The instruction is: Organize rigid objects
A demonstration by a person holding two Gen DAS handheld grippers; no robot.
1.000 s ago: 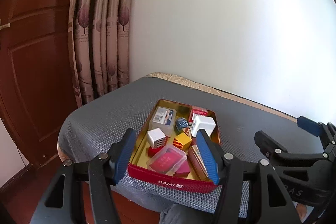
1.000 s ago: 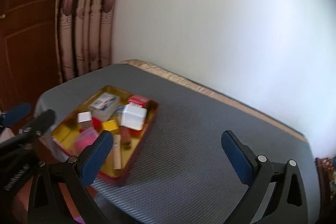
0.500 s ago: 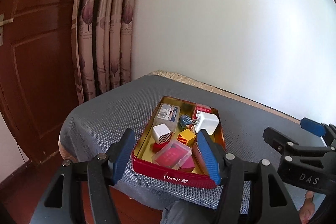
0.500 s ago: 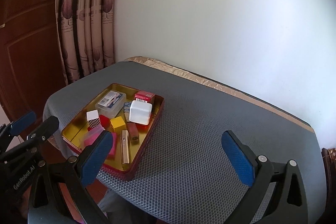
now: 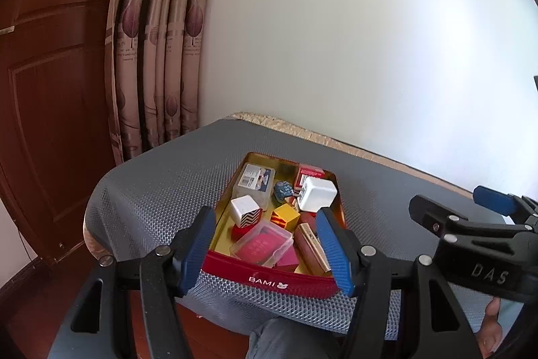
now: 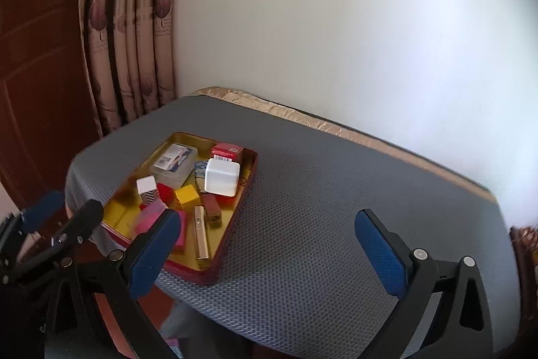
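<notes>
A: We see the red tin point(image 5: 285, 281) of small items at lower centre, on the grey bench point(image 6: 336, 207).
B: We note left tongs point(image 5: 265, 249) and right tongs point(image 6: 269, 253) released, empty.

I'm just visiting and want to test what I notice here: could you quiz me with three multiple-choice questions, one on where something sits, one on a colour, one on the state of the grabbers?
1. Where does the tin tray stand?
A. near the table's left end
B. against the wall
C. on the floor

2. What colour is the charger cube?
A. black
B. white
C. green

3. How are the left gripper and right gripper?
A. both open, holding nothing
B. both clamped on the tray
C. one holding the charger

Answers: 1 A, bare grey table mat spreads to its right; 2 B, its faces show white; 3 A, blue pads stand apart with nothing between.
</notes>
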